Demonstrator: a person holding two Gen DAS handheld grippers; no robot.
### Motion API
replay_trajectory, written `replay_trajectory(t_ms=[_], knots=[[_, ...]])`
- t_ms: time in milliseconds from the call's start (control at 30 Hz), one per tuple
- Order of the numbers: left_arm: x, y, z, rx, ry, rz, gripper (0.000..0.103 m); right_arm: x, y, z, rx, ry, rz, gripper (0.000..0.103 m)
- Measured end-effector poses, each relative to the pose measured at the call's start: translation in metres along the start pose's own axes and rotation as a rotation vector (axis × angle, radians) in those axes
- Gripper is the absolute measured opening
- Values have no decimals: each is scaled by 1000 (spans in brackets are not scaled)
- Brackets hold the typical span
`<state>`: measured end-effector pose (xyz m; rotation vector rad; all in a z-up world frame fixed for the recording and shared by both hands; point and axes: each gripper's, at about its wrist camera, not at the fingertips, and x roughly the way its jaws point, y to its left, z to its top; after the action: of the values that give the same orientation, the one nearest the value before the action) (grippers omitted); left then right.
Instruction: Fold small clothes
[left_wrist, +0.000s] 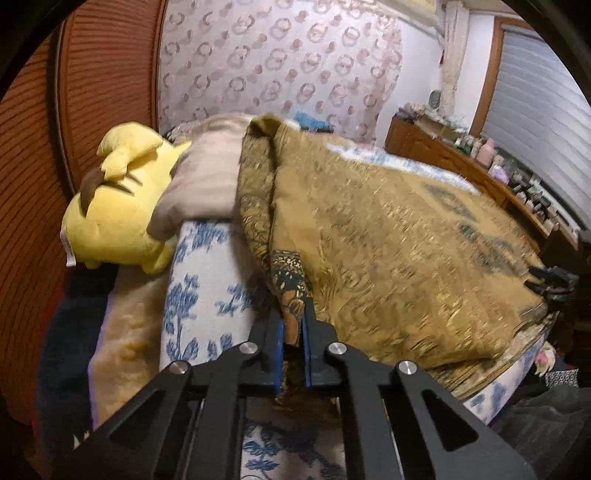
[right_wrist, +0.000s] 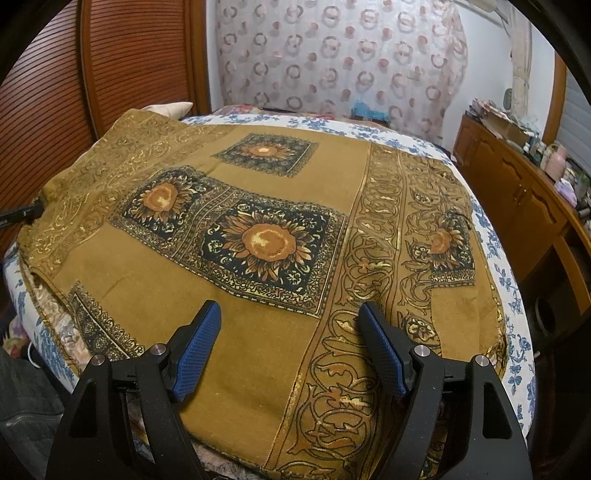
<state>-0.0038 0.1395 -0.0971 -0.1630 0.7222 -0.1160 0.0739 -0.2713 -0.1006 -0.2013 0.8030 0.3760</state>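
Left tongs (left_wrist: 293, 314) were clamped tight on the near edge of the mustard cloth (right_wrist: 280, 206), a fold of it pinched between the blue pads (left_wrist: 306, 354). No earlier picture to compare. The left view was motion-blurred, so the fine print on the cloth there was unreadable.

Right tongs (right_wrist: 290, 321) stood wide apart, nothing between the fingers (right_wrist: 199, 347), hanging just above the cloth's near part; contact with the fabric could not be told.

The cloth lay spread over the bed (right_wrist: 517, 295), covering most of the blue-flowered white bedspread (left_wrist: 207, 295). It had sunflower squares on dark ground and a scrollwork border strip running down the right side. In the left view its left edge was bunched and lifted into a ridge running away from the left tongs.

A yellow plush toy (left_wrist: 118, 206) sat at the far left of the bed, touching a beige pillow (left_wrist: 207, 177) beside the cloth's far corner. A wooden cabinet (right_wrist: 517, 192) with clutter on top stood along the right wall. A patterned curtain (right_wrist: 332, 55) hung behind the bed.
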Motion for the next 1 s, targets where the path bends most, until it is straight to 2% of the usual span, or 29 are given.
replay_trajectory(t_ms=[200, 500, 633, 1000], knots=[[-15, -23, 32, 55, -74, -51, 5, 0, -1, -1, -3, -3, 3, 79], [-11, -98, 81, 213, -125, -179, 5, -4, -3, -1, 6, -8, -1, 79], [-7, -128, 100, 253, -145, -238, 5, -15, -12, -1, 17, -22, -6, 78], [7, -207, 134, 381, -131, -341, 5, -48, -52, -4, 77, -82, -47, 78]])
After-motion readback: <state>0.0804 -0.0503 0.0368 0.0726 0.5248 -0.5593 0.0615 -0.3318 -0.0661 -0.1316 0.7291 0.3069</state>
